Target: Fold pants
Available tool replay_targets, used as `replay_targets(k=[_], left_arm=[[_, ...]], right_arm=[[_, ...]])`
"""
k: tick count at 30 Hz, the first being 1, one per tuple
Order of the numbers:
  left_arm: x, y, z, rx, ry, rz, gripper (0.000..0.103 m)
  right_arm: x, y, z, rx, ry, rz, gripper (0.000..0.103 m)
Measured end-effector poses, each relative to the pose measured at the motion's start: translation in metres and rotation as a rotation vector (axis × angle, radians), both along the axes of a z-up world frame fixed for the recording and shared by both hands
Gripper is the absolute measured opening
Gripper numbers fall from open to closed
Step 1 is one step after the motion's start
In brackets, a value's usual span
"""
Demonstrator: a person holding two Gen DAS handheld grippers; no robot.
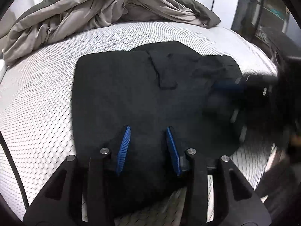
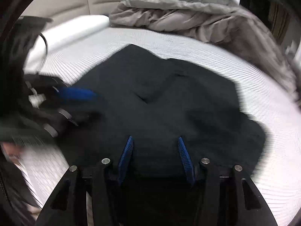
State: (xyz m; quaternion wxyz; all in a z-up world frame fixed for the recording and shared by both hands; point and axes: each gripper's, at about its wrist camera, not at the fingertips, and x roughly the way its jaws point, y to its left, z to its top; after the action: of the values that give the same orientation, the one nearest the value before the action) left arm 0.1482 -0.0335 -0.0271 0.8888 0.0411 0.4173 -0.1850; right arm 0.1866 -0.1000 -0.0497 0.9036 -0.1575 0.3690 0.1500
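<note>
Pants (image 1: 131, 86) lie folded on the mattress (image 1: 37, 94), fingers parted.

the black pants (image 1: 131, 94) lie folded into a broad, compact block, flat on the white dotted mattress (image 1: 47, 94). one layer's edge runs across the top face, ending in a small curled seam. the right end looks rumpled and uneven.
</note>
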Motion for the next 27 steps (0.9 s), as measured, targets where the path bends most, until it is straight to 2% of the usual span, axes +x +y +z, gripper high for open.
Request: replay_targets(k=[1,2,5,7,9,11,12,14,16,18,19,20,22,24,27], left_arm=[[-0.004,0.007,0.0,0.007,0.0,0.007,0.038],[-0.011,0.013,-0.002,0.011,-0.002,0.015,0.038],[-0.026,0.017,0.006,0.039,-0.016,0.069,0.038],[-0.037,0.018,0.017,0.014,-0.039,0.074,0.038],[-0.046,0.006,0.029,-0.022,-0.092,0.026,0.038],[-0.043,-0.017,0.022,-0.028,-0.076,-0.043,0.039],[-0.039,-0.024,0.017,-0.013,-0.057,-0.063,0.039],[-0.031,-0.034,-0.004,0.077,-0.036,-0.081,0.039],[-0.034,-0.024,-0.008,0.072,-0.059,-0.118,0.039],[-0.035,-0.007,-0.006,0.05,-0.046,-0.106,0.039],[-0.036,0.004,-0.005,0.027,-0.034,-0.093,0.04],[-0.037,0.016,-0.002,0.003,-0.017,-0.067,0.04],[-0.04,0.026,0.006,0.005,-0.016,-0.029,0.04],[-0.047,0.027,0.021,-0.026,-0.058,-0.007,0.04],[-0.031,0.019,0.036,-0.074,-0.113,0.021,0.04]], right_arm=[[-0.006,-0.017,0.001,-0.055,-0.031,-0.046,0.048],[-0.009,-0.033,0.001,-0.044,-0.027,-0.062,0.048],[-0.021,-0.058,0.007,0.062,-0.013,-0.086,0.05],[-0.031,-0.054,0.018,0.101,-0.046,-0.058,0.051],[-0.039,-0.045,0.031,0.216,-0.06,-0.021,0.053],[-0.036,-0.023,0.029,0.263,-0.015,0.02,0.057],[-0.033,-0.008,0.022,0.252,0.013,0.051,0.057],[-0.026,0.01,0.002,0.152,0.061,0.067,0.056],[-0.035,0.008,-0.009,0.052,0.022,0.1,0.056],[-0.045,-0.015,-0.007,-0.002,-0.008,0.065,0.055],[-0.049,-0.031,-0.004,0.015,-0.008,0.047,0.053],[-0.053,-0.046,-0.001,0.046,-0.003,0.018,0.055],[-0.058,-0.062,0.01,0.118,0.001,-0.007,0.056],[-0.06,-0.056,0.026,0.14,-0.056,-0.012,0.056],[-0.045,-0.031,0.039,0.201,-0.108,-0.014,0.056]])
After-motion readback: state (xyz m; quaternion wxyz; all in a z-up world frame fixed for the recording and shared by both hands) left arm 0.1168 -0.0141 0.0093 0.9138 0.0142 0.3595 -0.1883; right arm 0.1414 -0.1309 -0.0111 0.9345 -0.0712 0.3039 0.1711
